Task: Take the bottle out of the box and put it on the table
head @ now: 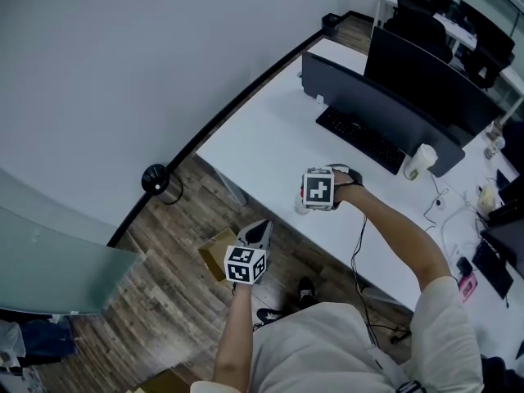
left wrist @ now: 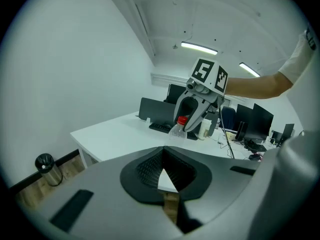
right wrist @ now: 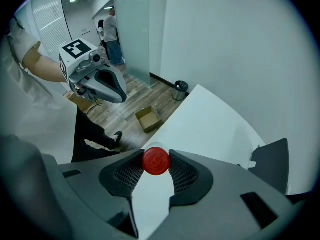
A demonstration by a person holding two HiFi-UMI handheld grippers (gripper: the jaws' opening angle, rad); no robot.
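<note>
A clear plastic bottle [left wrist: 178, 129] with a red cap [right wrist: 156, 161] hangs from my right gripper [right wrist: 156, 164], whose jaws are shut on the neck just under the cap. In the head view this gripper [head: 315, 196] points steeply down over the near edge of the white table [head: 270, 133], with the bottle's body [head: 300, 207] partly hidden below it. The open cardboard box [right wrist: 148, 119] lies on the wooden floor beside the table. My left gripper [head: 258, 234] hovers above the box [head: 218, 250], and its fingertips touch with nothing between them [left wrist: 163, 151].
Dark monitors [head: 377, 105], a keyboard [head: 360, 137] and a paper cup [head: 419, 162] stand on the far half of the table. A round black bin [head: 155, 178] sits by the wall. Cables hang off the table's front edge [head: 357, 244]. A person stands far off by a glass partition [right wrist: 110, 31].
</note>
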